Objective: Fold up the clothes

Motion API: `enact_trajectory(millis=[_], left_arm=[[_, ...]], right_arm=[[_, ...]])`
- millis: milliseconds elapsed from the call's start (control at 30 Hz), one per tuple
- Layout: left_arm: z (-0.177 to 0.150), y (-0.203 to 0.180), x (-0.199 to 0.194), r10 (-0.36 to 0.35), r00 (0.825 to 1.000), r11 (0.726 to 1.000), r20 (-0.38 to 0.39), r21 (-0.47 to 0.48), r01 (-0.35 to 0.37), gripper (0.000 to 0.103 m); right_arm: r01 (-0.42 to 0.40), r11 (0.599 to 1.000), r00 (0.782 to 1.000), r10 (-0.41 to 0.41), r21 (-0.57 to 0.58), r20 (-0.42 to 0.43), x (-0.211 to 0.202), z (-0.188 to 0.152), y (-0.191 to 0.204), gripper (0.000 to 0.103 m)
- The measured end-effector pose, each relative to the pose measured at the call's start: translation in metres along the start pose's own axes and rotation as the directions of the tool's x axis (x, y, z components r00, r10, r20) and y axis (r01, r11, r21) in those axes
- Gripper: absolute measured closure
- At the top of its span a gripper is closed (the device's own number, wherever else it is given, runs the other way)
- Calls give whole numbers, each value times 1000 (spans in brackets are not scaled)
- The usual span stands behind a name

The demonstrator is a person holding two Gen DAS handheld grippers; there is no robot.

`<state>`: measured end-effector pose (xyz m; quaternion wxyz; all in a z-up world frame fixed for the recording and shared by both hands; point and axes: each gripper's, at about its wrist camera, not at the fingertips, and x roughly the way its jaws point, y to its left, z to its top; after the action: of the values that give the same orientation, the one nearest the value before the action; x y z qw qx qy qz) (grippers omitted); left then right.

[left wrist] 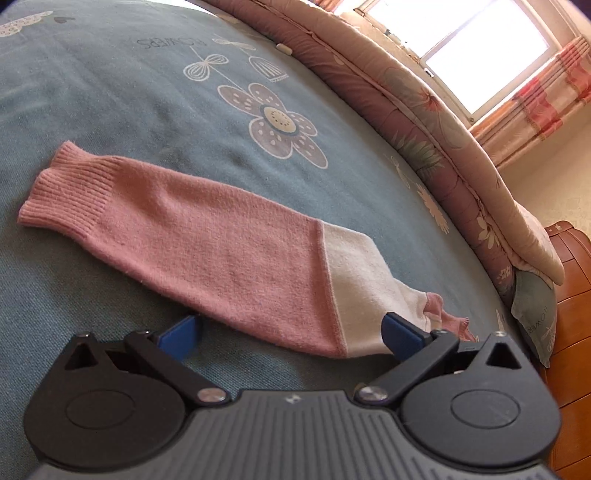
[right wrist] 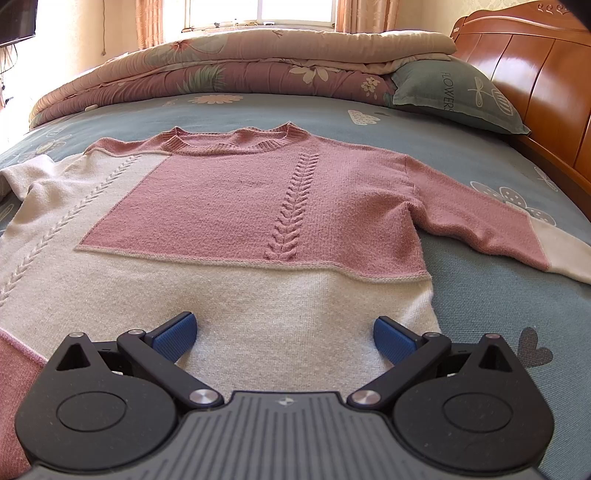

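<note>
The left gripper (left wrist: 291, 334) has its jaws spread wide and holds nothing; its blue pads (left wrist: 402, 332) sit low over the sheet (left wrist: 110, 110), with the lower edge of a sleeve (left wrist: 207, 240) lying between them. One pad looks to touch the sleeve's white band, though contact is hard to judge. The sleeve lies flat, pink along most of its length, with its ribbed cuff pointing away to the left.

The right gripper (right wrist: 284, 336) is likewise spread wide and empty, poised just above the white lower part of the sweater (right wrist: 236, 206). The sweater lies face up and spread flat on the blue flowered sheet, neckline away from the gripper, with a pink block across the chest and a braided cable running down it. Its far sleeve stretches out to the right.

Beyond the sweater, a folded quilt (right wrist: 221, 70) runs along the bed's far side, with a pillow (right wrist: 454, 99) beside it against the wooden headboard (right wrist: 535, 74). A window (right wrist: 262, 11) stands behind.
</note>
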<state>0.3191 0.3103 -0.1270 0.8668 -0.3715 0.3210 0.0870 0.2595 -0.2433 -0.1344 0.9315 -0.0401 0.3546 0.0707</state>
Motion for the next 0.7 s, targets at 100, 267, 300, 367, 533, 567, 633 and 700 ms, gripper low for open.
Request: enact_trajectory(millis=[100, 267, 300, 367, 533, 567, 633, 700], left_arm=[[0, 6, 1, -13, 996, 1000, 94, -5, 14, 1], [2, 12, -3, 87, 967, 995, 240, 34, -98, 1], [3, 17, -2, 73, 967, 997, 245, 18, -80, 1], [8, 23, 1, 41, 968, 999, 247, -11, -40, 1], [21, 32, 12, -47, 960, 992, 276, -103, 79, 1], [22, 34, 13, -57, 957, 989, 286, -115, 93, 1], [21, 40, 8, -87, 944, 979, 320, -147, 140, 1], [23, 48, 1, -101, 930, 970, 354, -174, 171, 1]], right_arm=[[-1, 1000, 1000, 1, 1, 1, 0, 0, 0, 0], [-2, 1000, 1000, 2, 2, 1, 0, 0, 0, 0], [-2, 1000, 1000, 2, 2, 1, 0, 0, 0, 0], [-2, 1000, 1000, 2, 1, 1, 0, 0, 0, 0], [-3, 1000, 1000, 3, 2, 1, 0, 0, 0, 0], [-3, 1000, 1000, 3, 2, 2, 0, 0, 0, 0], [-3, 1000, 1000, 3, 2, 2, 0, 0, 0, 0], [-4, 1000, 1000, 3, 2, 2, 0, 0, 0, 0]])
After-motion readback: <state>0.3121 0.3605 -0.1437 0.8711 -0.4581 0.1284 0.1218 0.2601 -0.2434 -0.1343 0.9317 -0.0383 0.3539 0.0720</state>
